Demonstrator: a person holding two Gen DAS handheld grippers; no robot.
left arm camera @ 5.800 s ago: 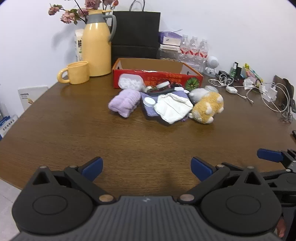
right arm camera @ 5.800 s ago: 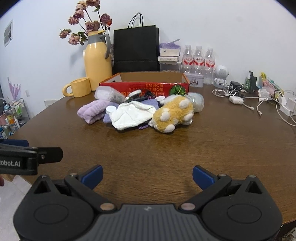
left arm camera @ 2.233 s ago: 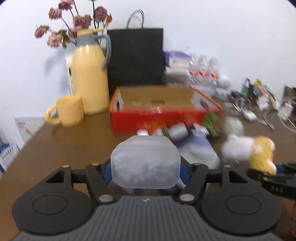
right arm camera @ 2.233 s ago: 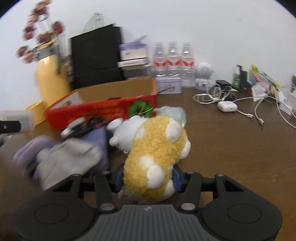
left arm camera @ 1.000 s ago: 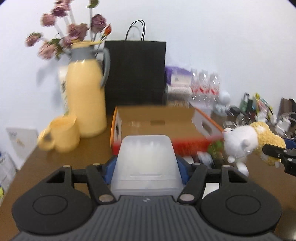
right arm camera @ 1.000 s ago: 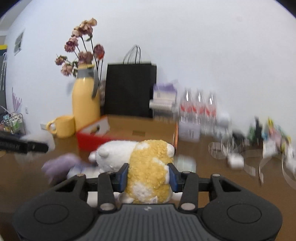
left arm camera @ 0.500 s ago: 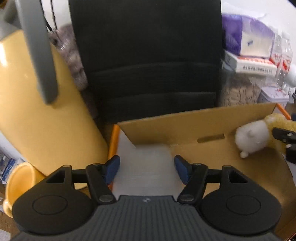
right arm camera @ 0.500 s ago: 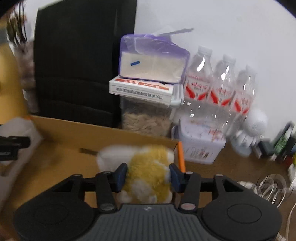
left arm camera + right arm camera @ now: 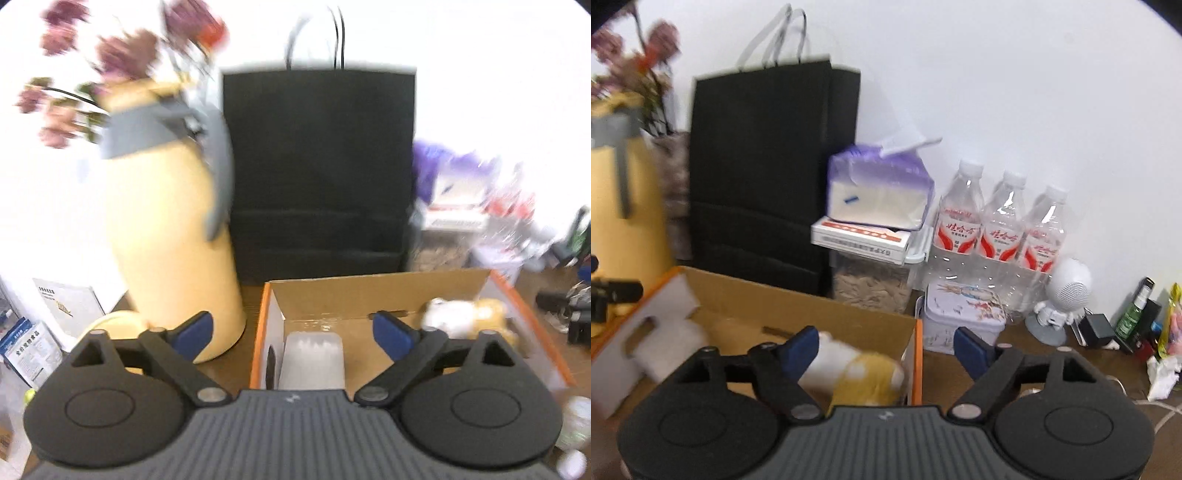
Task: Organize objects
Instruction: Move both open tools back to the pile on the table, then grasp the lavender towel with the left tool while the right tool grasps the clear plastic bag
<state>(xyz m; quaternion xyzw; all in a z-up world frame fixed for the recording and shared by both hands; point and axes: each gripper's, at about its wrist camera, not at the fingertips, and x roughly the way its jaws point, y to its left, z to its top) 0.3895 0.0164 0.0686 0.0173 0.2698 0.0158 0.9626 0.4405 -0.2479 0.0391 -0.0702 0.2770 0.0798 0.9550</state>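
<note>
The cardboard box [image 9: 373, 291] with orange edges stands in front of the black paper bag. The translucent plastic container [image 9: 313, 360] lies inside it at the left end. My left gripper [image 9: 293, 334] is open above it and holds nothing. The yellow and white plush toy [image 9: 463, 317] lies in the box's right end; it also shows in the right wrist view [image 9: 860, 373]. My right gripper [image 9: 886, 343] is open just above the plush and empty. The box's near right corner [image 9: 916, 354] sits under the right gripper.
A yellow thermos jug [image 9: 166, 236] with dried flowers and a yellow mug [image 9: 110, 325] stand left of the box. A black paper bag [image 9: 768, 177] stands behind it. A tissue pack [image 9: 879, 192], water bottles [image 9: 1001, 221], a tin [image 9: 960, 314] and a white robot figure [image 9: 1060, 295] stand to the right.
Both grippers have opened and drawn back. The plastic container and the plush toy, held half a second ago, now lie loose in the box.
</note>
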